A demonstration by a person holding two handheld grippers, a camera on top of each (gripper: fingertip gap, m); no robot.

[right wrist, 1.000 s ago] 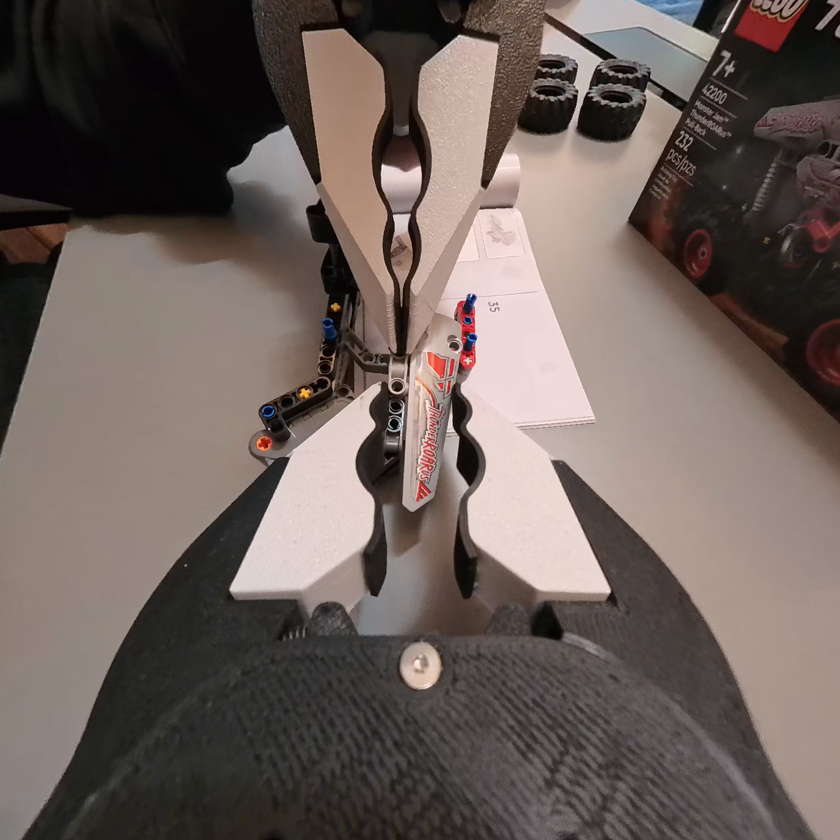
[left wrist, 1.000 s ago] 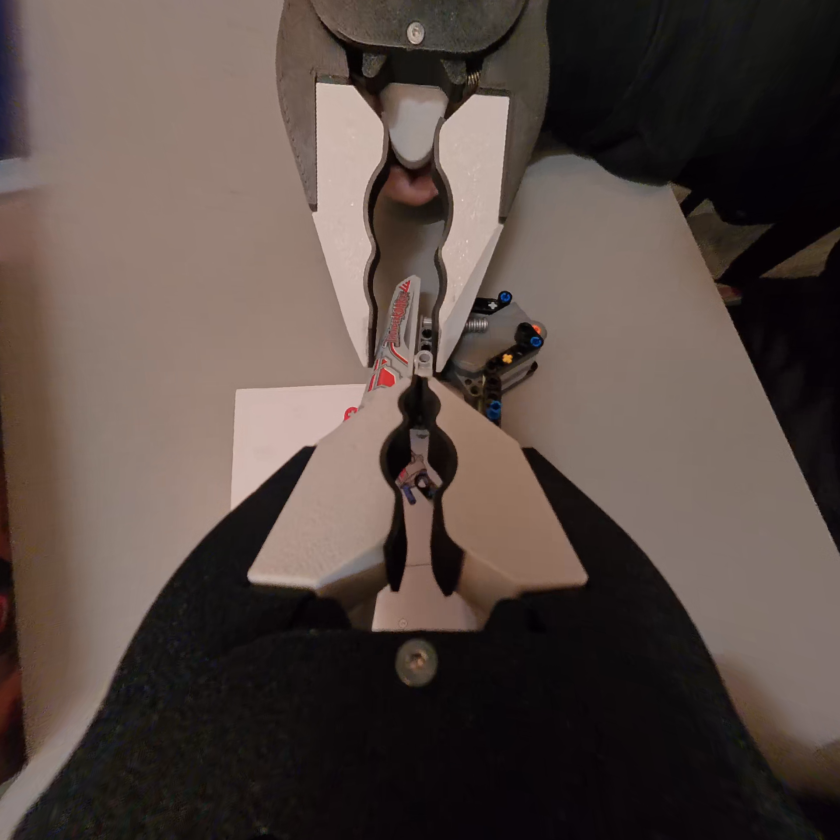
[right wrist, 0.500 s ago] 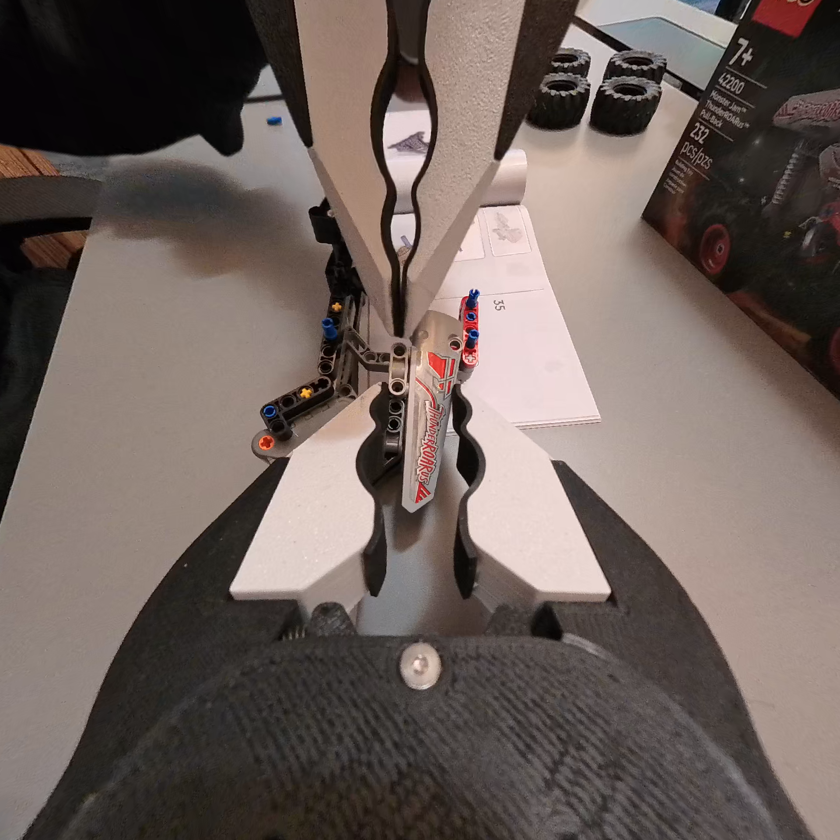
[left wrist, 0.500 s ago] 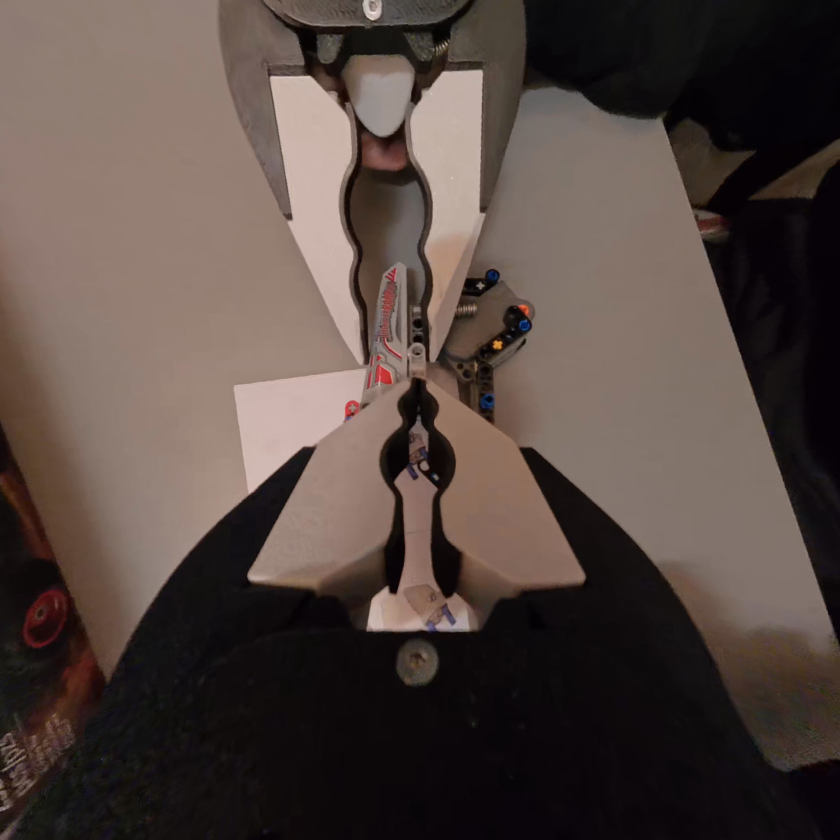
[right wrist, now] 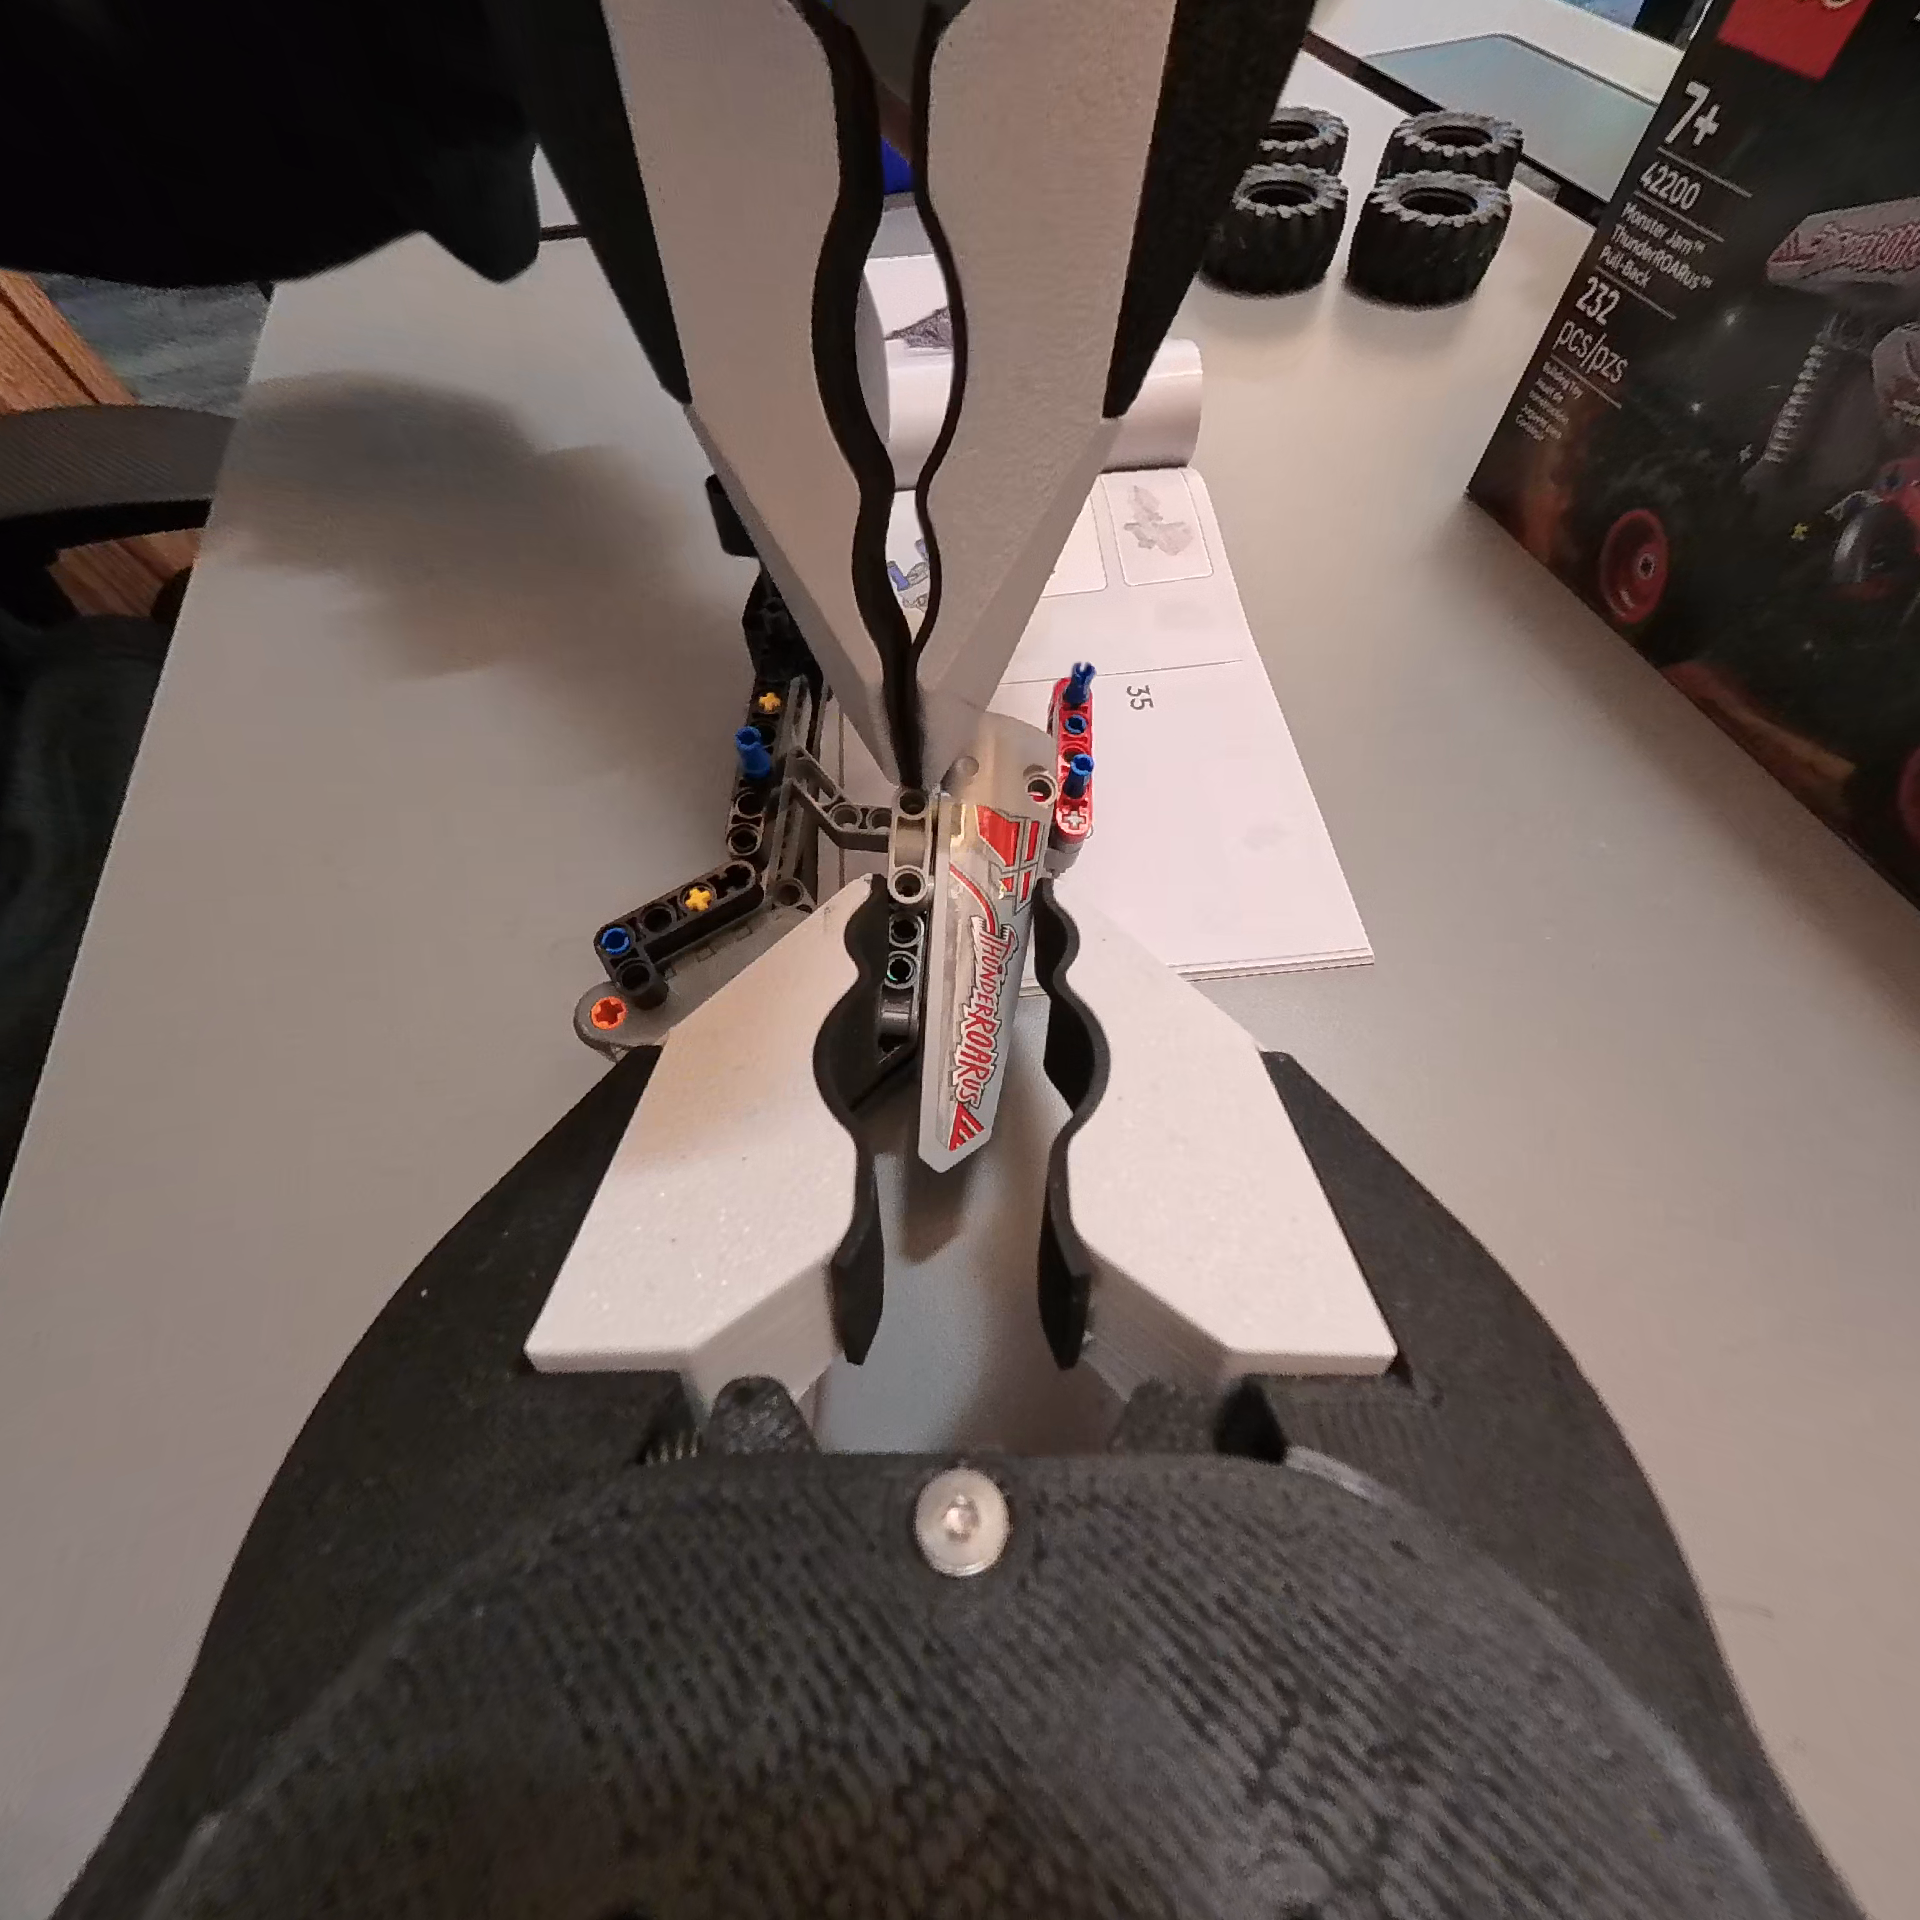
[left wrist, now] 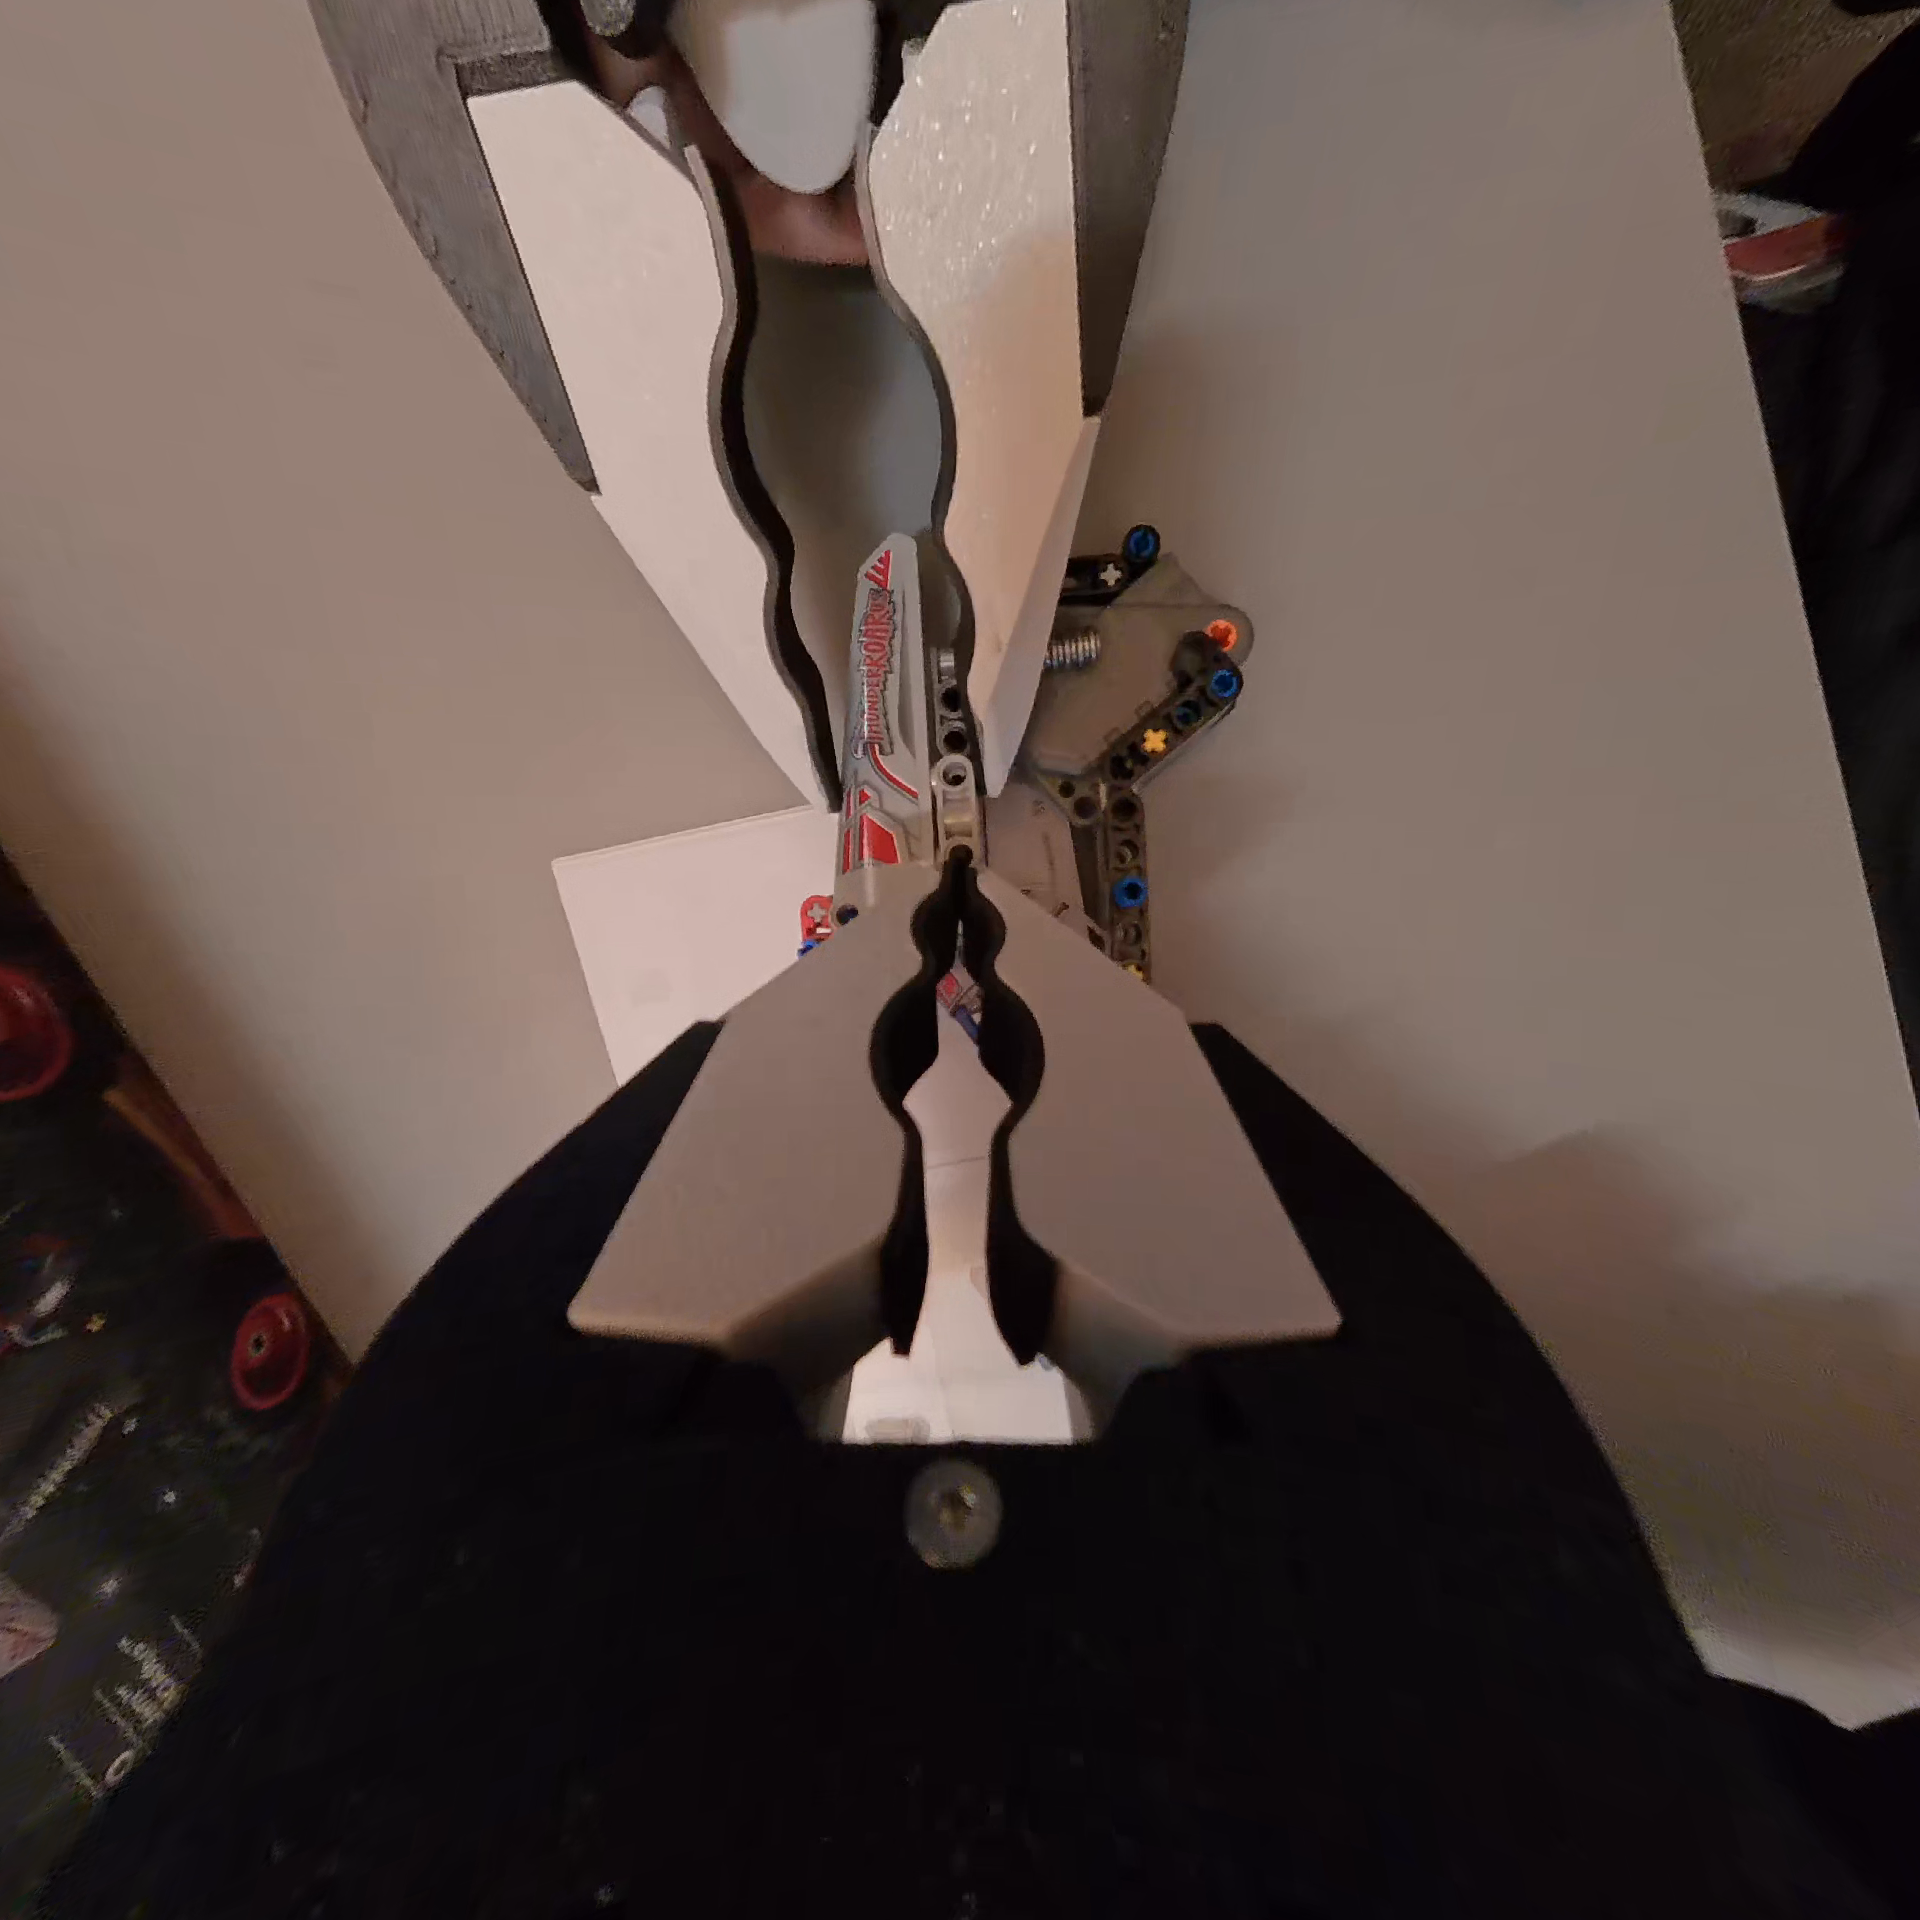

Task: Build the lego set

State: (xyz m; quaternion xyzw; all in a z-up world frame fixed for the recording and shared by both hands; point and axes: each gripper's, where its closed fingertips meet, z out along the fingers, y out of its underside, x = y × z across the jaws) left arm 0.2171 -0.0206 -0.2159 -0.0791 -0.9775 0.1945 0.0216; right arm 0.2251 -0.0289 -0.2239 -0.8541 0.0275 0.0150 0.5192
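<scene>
left gripper (left wrist: 958, 868) pinches grey connector (left wrist: 957, 795) at frame centre; right gripper (right wrist: 951, 904), part-open, cradles panel (right wrist: 971, 966); press squarely.

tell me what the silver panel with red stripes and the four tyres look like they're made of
Silver panel: hard moulded plastic, glossy, going by the sheen on its curved face; the red stripes look like a sticker or print. Tyres: probably rubber, matte black, with chunky tread blocks and no shine.

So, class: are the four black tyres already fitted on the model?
No, the four black tyres sit loose on the table, far from the model.
</scene>
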